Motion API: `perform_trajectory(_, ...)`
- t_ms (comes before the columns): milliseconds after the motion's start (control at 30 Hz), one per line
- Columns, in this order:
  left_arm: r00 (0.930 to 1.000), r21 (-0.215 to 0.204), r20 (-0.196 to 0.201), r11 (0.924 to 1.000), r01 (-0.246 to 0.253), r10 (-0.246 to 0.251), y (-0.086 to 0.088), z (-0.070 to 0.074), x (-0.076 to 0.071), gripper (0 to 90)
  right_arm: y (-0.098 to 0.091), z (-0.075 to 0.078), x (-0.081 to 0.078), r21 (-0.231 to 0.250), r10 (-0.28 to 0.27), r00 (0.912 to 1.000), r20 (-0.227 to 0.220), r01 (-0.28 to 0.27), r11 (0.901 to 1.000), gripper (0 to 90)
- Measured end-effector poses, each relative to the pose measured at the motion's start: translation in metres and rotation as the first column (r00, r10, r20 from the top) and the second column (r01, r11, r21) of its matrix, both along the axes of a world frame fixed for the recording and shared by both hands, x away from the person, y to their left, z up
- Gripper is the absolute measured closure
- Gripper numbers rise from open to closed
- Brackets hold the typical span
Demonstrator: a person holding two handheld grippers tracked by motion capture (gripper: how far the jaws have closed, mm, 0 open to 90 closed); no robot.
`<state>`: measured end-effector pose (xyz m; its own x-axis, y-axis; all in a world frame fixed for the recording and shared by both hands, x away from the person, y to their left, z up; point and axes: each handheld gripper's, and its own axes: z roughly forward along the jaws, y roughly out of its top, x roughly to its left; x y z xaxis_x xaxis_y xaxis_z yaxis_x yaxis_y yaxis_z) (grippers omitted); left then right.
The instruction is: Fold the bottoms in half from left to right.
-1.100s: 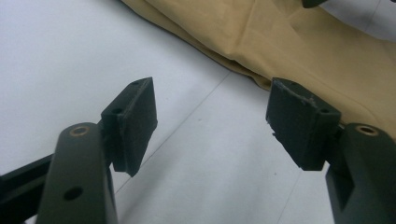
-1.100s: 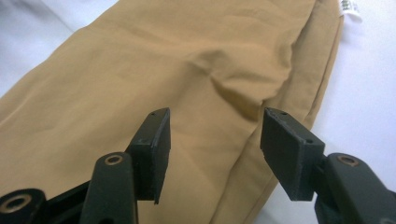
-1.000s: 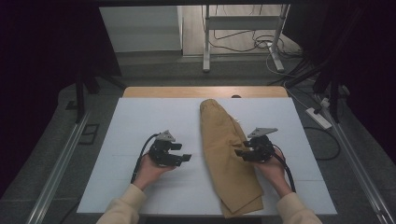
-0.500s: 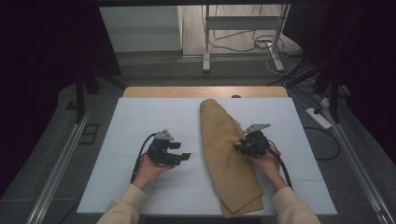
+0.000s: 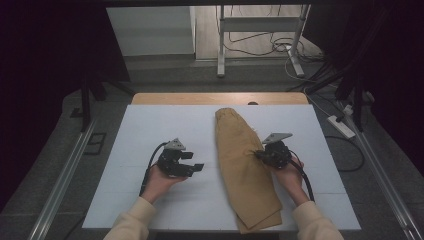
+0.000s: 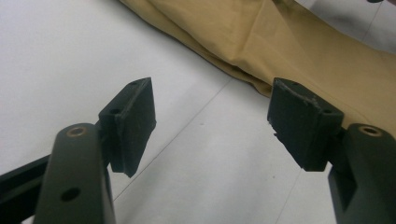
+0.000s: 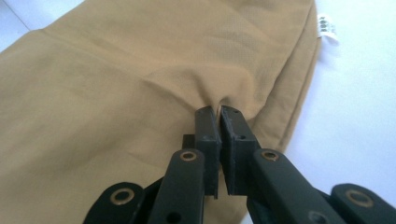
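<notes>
The right gripper (image 7: 219,114) has just been closing its jaws, and they now pinch a small fold of the tan garment (image 7: 140,79) near its right edge, the cloth puckering into the pads. A white label (image 7: 326,27) sticks out from that edge in the upper right of the right gripper view. The left gripper (image 6: 212,121) holds its jaws apart over bare white counter (image 6: 56,56), with nothing between them and the garment's edge just beyond, toward the upper right. In the high view the garment (image 5: 242,160) lies lengthwise at centre, probably folded trousers, with the right gripper (image 5: 260,153) at its right edge and the left gripper (image 5: 194,161) near its left side.
</notes>
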<state>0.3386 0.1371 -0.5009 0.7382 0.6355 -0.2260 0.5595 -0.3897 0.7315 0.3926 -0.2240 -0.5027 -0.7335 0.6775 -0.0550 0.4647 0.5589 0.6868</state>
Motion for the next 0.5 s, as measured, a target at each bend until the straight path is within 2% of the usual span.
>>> perform_trajectory(100, 1.0000, -0.007, -0.002, 1.0000, -0.003, 0.003, 0.0015, 0.0004, 0.0001, 31.5, -0.0024, 0.0042, -0.0041, -0.015, -0.002, 1.0000, 0.009, 0.002, 0.9999, 85.8)
perform_trajectory(233, 1.0000, -0.009, -0.001, 1.0000, -0.004, 0.004, 0.0022, 0.0008, 0.0000, 31.5, -0.0047, 0.0056, -0.0070, -0.036, -0.012, 0.9999, -0.002, 0.012, 0.9993, 85.7)
perform_trajectory(500, 1.0000, -0.006, 0.001, 1.0000, -0.006, 0.006, 0.0024, 0.0008, 0.0000, 31.3, -0.0058, -0.0014, -0.0061, -0.071, -0.022, 0.9991, -0.036, 0.019, 0.9973, 85.6)
